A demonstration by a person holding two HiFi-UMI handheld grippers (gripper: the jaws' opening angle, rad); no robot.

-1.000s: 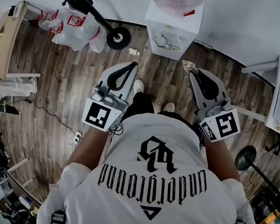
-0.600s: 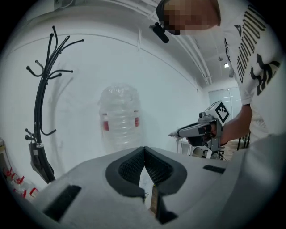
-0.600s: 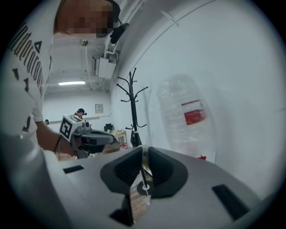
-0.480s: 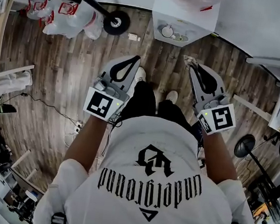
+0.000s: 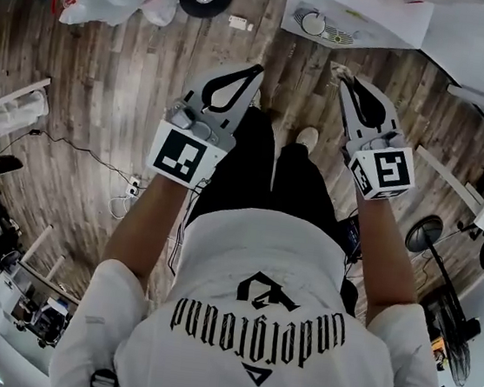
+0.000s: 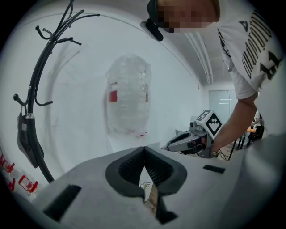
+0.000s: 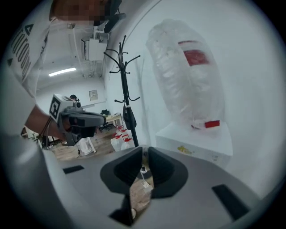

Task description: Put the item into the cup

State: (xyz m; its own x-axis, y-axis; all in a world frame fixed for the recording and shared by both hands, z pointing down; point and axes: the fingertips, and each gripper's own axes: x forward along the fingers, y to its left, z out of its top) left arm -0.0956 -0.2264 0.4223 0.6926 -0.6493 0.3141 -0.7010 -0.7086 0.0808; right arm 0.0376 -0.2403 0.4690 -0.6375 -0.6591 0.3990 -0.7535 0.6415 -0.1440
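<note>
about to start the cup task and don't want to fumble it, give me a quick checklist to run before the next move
1. Cup located: not ok, no cup shows in any view.
2. Item located: not ok, no item shows either.
3. left gripper free: ok, jaws tip to tip, nothing between them.
4. right gripper free: ok, jaws a narrow slit apart, nothing between them.
5. Grippers clear of each other: ok, bare wooden floor shows between them in the head view.
6. Room ahead: not ok, the water dispenser stands just beyond both grippers.
</note>
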